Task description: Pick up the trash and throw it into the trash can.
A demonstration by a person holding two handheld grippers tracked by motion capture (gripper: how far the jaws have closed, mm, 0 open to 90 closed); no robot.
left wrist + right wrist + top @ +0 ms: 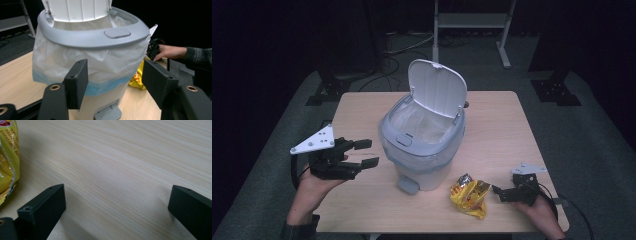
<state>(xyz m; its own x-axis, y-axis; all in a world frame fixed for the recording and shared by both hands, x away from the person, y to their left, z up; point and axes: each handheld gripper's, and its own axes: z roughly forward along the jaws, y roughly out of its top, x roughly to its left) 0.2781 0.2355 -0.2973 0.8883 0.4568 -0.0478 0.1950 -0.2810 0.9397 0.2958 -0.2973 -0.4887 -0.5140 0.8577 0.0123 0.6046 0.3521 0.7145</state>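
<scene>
Near the front right corner of the tabletop (507, 115), the right gripper (499, 191) lies low on the wood in the person's right hand (539, 210). Its jaws stand wide apart with nothing between them; in the right gripper view only bare wood lies in the gap. The yellow snack bag (469, 196) lies crumpled just beside that gripper, towards the middle of the front edge, close to the jaw tips but outside them. In the right gripper view the bag (7, 157) sits at the left margin, beyond the left jaw and apart from it.

At the front left edge of the tabletop, the left gripper (367, 153) is held above the surface in the left hand (314, 187), pointing towards the middle. Its jaws are open and empty. In the left gripper view they frame the white bin (92, 50), which stands near but beyond them, untouched.

The bin (422, 145) stands at the centre of the tabletop, between the two grippers, with a grey foot pedal (408, 186) facing the front edge. A thin plastic liner (62, 60) is folded over its grey rim (87, 40). Its lid (437, 87) stands raised at the back, towards the far edge.
</scene>
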